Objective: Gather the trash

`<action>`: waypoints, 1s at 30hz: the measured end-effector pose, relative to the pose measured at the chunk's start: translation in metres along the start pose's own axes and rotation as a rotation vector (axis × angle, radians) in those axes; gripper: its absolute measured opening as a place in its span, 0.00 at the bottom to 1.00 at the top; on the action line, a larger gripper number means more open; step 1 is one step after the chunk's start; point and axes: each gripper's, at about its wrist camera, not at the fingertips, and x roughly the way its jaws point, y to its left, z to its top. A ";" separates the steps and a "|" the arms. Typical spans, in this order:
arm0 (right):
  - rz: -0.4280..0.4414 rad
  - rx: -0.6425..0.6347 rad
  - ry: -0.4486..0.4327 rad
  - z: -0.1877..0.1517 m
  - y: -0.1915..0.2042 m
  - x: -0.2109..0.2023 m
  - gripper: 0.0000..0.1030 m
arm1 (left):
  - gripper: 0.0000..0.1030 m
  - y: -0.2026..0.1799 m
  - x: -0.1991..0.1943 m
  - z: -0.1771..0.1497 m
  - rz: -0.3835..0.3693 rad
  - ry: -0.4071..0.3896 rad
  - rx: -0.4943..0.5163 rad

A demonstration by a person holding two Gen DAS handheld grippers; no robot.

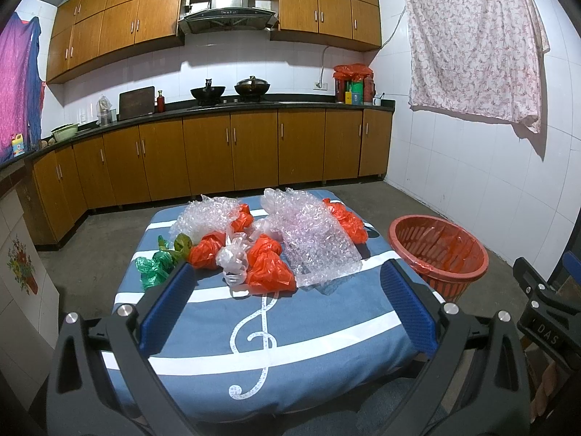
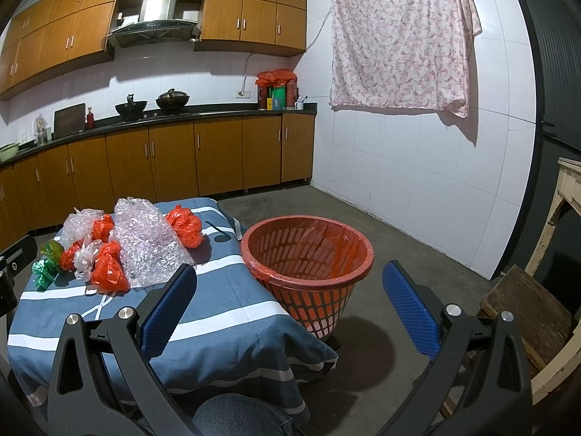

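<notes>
Both the left gripper (image 1: 287,272) and right gripper (image 2: 290,276) gape wide, empty; trash bags (image 1: 268,269) crowd the table's (image 1: 218,327) far edge beside the basket (image 2: 308,254).

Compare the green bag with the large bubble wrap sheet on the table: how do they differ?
The green bag is opaque, small and scrunched; the bubble wrap sheet is clear, far larger and spread out. The bag lies at the pile's left edge, the sheet toward the basket side. Both rest on the blue cloth.
</notes>
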 end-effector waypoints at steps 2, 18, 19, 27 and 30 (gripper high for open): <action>0.000 0.000 -0.001 0.000 0.000 0.000 0.98 | 0.96 0.000 0.000 0.000 0.000 0.000 0.000; -0.002 0.002 0.000 -0.001 -0.001 0.001 0.98 | 0.96 0.001 0.000 0.000 -0.001 0.002 0.000; -0.002 0.001 0.000 -0.001 -0.001 0.001 0.98 | 0.96 0.001 0.000 0.000 -0.001 0.002 0.000; 0.003 -0.004 0.008 0.000 0.001 0.001 0.98 | 0.96 0.002 0.000 -0.001 0.003 0.007 -0.004; 0.006 -0.005 0.020 -0.004 0.000 0.004 0.98 | 0.96 0.007 0.012 -0.006 0.002 0.023 -0.023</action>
